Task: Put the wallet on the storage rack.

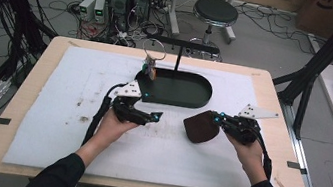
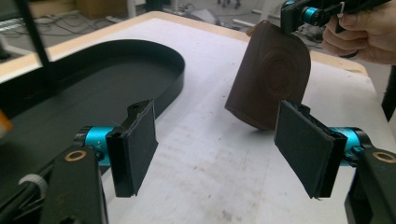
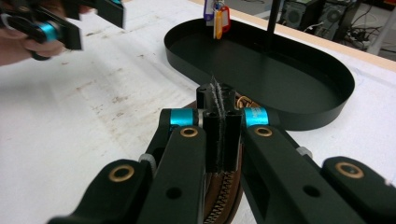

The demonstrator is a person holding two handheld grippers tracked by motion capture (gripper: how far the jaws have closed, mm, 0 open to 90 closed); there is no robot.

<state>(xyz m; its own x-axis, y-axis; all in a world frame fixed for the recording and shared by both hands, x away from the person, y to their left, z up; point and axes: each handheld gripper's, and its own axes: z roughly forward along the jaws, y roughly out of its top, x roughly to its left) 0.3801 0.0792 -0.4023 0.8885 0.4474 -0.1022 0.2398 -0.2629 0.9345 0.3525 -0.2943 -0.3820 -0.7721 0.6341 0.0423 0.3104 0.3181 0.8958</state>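
A dark brown zipped pouch stands tilted on the white mat, with its lower edge touching the mat. My right gripper is shut on its upper edge; in the right gripper view the jaws press together and the zipper runs below them. My left gripper is open to the left of the pouch with nothing between its jaws. In the left gripper view the wide jaws point at the pouch, a short way off.
A black oval tray lies behind the grippers. A thin post with a crossbar rises from it, and coloured key tags hang over its left end. The white mat covers most of the wooden table.
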